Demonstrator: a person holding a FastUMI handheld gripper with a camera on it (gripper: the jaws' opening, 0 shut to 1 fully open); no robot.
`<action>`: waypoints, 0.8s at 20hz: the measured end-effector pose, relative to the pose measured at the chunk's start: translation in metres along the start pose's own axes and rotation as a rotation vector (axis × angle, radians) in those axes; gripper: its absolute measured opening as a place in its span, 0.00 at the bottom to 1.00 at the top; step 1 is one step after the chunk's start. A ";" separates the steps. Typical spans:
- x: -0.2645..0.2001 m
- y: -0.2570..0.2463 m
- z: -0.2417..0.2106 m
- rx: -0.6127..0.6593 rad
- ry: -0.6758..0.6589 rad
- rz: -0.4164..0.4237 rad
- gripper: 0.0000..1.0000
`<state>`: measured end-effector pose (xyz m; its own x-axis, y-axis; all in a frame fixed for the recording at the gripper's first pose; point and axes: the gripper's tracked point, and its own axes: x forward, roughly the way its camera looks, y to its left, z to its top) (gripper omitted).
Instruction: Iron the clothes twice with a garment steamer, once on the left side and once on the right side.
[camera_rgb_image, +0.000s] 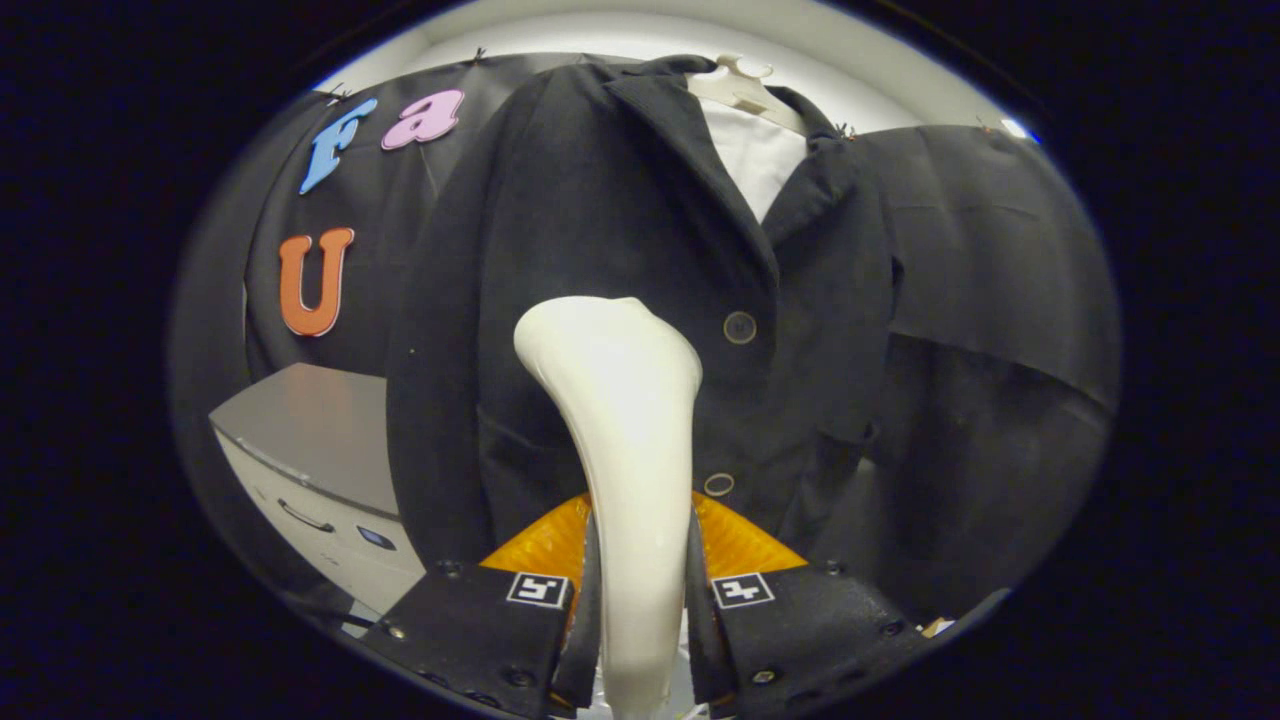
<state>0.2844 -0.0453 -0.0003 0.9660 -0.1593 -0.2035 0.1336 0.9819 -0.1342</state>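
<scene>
A black suit jacket (620, 230) hangs on a white hanger (740, 85) over a white shirt (755, 155), straight ahead of me. My gripper (640, 585) is shut on the cream-white garment steamer (625, 420), both fingers pressing its handle. The steamer's head rises ahead of the fingers and sits against the jacket's left front panel, just left of the upper button (740, 327). A lower button (718, 485) shows beside the handle. The jacket's fabric behind the steamer head is hidden.
A grey-topped white cabinet (310, 440) with a drawer handle stands to the left of the jacket. Black cloth (1000, 280) covers the booth wall behind and to the right of the jacket.
</scene>
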 end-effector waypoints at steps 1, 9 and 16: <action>-0.001 -0.002 -0.012 0.013 0.020 0.003 0.39; 0.007 0.000 -0.077 0.032 0.083 0.032 0.39; 0.011 0.005 -0.129 0.000 0.158 0.017 0.39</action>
<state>0.2676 -0.0550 -0.1282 0.9211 -0.1570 -0.3562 0.1177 0.9845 -0.1297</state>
